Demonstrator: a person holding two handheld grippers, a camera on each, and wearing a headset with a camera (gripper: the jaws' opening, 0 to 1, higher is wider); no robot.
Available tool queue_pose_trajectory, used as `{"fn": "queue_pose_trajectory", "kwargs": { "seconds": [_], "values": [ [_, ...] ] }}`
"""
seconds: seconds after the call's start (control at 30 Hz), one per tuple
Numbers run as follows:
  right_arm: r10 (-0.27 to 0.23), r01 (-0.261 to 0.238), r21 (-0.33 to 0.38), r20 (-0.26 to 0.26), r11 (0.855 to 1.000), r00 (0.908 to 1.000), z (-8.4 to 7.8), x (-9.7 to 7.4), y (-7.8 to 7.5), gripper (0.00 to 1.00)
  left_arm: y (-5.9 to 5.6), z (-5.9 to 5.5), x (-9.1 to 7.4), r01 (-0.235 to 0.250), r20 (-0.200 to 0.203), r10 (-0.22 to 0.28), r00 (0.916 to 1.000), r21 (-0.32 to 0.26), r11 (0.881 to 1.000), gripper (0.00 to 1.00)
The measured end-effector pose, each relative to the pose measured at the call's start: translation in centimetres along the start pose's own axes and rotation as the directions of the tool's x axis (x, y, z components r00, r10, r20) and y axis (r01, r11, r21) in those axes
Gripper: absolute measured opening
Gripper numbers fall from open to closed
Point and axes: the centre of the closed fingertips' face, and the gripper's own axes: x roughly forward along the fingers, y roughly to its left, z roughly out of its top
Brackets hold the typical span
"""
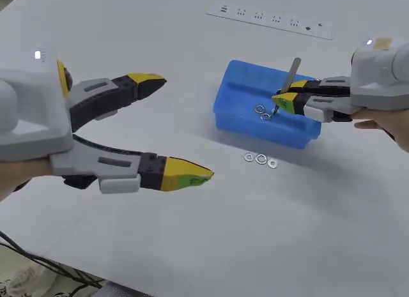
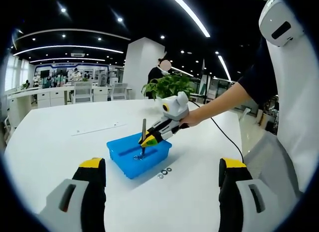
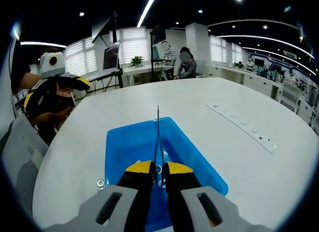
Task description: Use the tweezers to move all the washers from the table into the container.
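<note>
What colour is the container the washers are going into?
The container is blue; it shows best in the head view.

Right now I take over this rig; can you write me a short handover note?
Left tool: open, holding nothing, above the table beside the blue container.
Right tool: shut on the tweezers, tips down inside the container.
Done: two washers lie in the container.
Left to do: three washers on the table, just in front of it.

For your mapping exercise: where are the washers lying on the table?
Head view: three washers lie on the white table beside the near wall of the blue container.
</note>
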Motion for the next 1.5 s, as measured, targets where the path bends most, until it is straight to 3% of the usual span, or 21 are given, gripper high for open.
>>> {"fn": "queue_pose_trajectory", "kwargs": {
  "seconds": [0.47, 0.53, 0.87, 1.5],
  "values": [
    [-0.002, 0.002, 0.001, 0.008, 1.000, 1.0000, -0.22, 0.19, 0.64, 0.10, -0.25, -0.29, -0.41, 0.000, -0.004, 0.000, 1.0000, 0.000, 1.000, 1.00],
    [-0.002, 0.002, 0.033, 0.006, 0.999, 1.0000, -0.30, 0.19, 0.69, 0.11, -0.28, -0.33, -0.42, 0.000, -0.006, 0.000, 1.0000, 0.001, 1.000, 1.00],
    [0.002, -0.002, -0.020, 0.004, 1.000, 1.0000, -0.20, 0.21, 0.78, 0.10, -0.41, -0.42, -0.31, 0.006, -0.009, -0.006, 0.9999, -0.001, 1.000, 1.00],
    [0.012, -0.012, 0.005, 0.037, 1.000, 0.9993, 0.29, 0.20, 0.60, 0.10, -0.28, -0.32, 0.10, 0.009, -0.008, -0.009, 0.9999, -0.001, 1.000, 1.00]
  ]
}}
